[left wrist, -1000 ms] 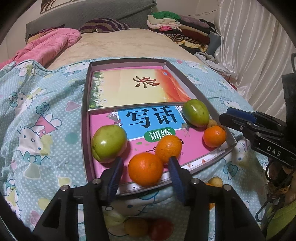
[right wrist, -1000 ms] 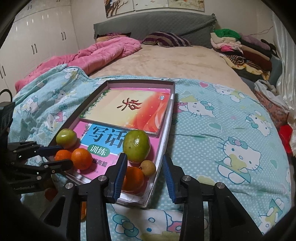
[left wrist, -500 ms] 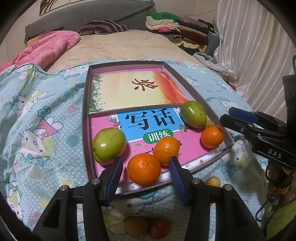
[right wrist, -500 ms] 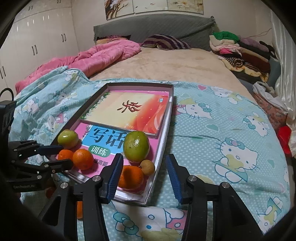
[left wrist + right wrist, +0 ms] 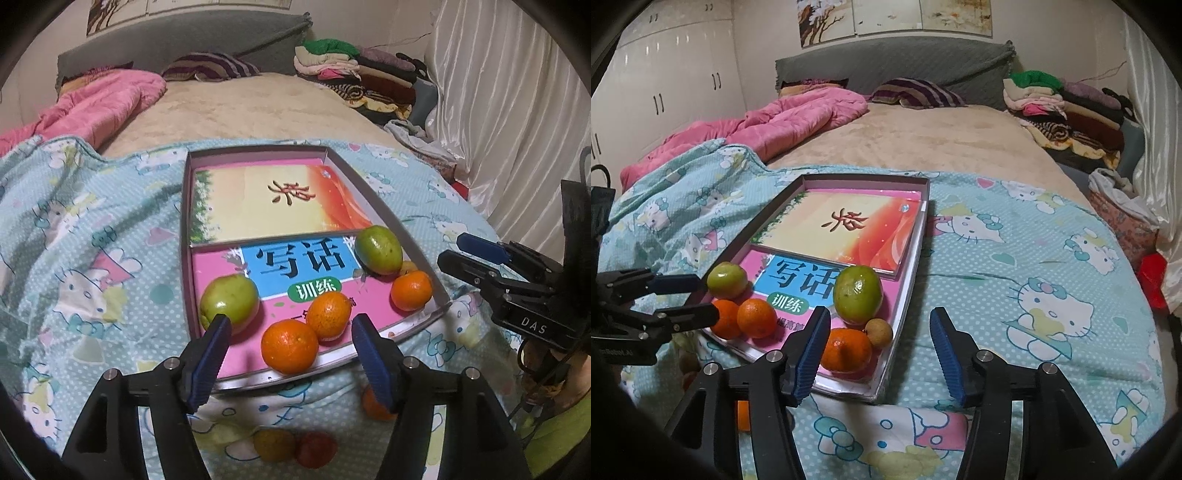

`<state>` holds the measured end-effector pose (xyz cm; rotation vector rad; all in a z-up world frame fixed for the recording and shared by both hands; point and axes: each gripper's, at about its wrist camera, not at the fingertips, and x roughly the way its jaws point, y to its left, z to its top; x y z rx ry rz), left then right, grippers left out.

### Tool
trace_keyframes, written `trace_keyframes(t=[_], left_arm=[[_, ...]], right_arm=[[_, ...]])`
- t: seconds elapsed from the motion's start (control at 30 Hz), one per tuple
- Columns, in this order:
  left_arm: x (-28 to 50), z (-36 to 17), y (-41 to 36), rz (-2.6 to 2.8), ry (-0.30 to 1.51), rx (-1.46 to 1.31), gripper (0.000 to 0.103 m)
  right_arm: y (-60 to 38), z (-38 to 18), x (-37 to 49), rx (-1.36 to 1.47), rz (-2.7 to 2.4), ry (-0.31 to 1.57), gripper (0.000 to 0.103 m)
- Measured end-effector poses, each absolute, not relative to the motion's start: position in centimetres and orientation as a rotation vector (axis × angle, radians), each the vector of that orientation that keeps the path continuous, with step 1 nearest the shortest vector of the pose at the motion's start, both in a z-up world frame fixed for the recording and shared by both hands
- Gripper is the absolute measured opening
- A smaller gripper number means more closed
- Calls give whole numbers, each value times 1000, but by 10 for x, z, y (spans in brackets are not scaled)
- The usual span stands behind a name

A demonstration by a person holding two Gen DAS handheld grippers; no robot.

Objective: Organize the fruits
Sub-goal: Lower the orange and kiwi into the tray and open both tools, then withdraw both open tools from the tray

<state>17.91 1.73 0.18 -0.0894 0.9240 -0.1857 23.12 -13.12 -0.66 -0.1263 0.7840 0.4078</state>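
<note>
A bed (image 5: 923,147) under a cartoon-cat quilt (image 5: 1034,266) carries a shallow box tray (image 5: 186,236) lined with two books, its long axis running away from both cameras toward the headboard; the fruits crowd its near end. Largest are two green fruits, one by the left wall (image 5: 229,301) and an oval one by the right wall (image 5: 378,249) whose long axis tilts toward the far left. Next come three oranges: front (image 5: 290,345), middle (image 5: 328,310), right corner (image 5: 410,290). A small brown fruit (image 5: 878,331) touches the oval one. More fruit lies on the quilt below the tray edge (image 5: 376,404). The left gripper (image 5: 291,362) is opening, its fingers astride the front orange without pressing it; the right gripper (image 5: 875,350) is opening too, nothing gripped. To release cleanly, I would let the fingers spread fully clear before lifting straight up, so no round fruit is nudged rolling on the glossy covers.
</note>
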Motion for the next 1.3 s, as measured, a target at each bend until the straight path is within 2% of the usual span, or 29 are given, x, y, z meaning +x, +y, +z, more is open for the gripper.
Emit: trace_keyframes(t=[0.13,0.37,0.6,1.3], left_arm=[[174,12,17,-196,900,-92,78],[166,22,18,-177,866,-79,83],[157,32,29,-154,837,-90,84],[139,48,53,-103,792,-103,84]], right_arm=[[-133,-1,227,-115,412,762,62],[-133,5,220,-115,432,745,65],[-131,11,211,-110,450,721,68],[-121,22,189,-139,493,684,69]])
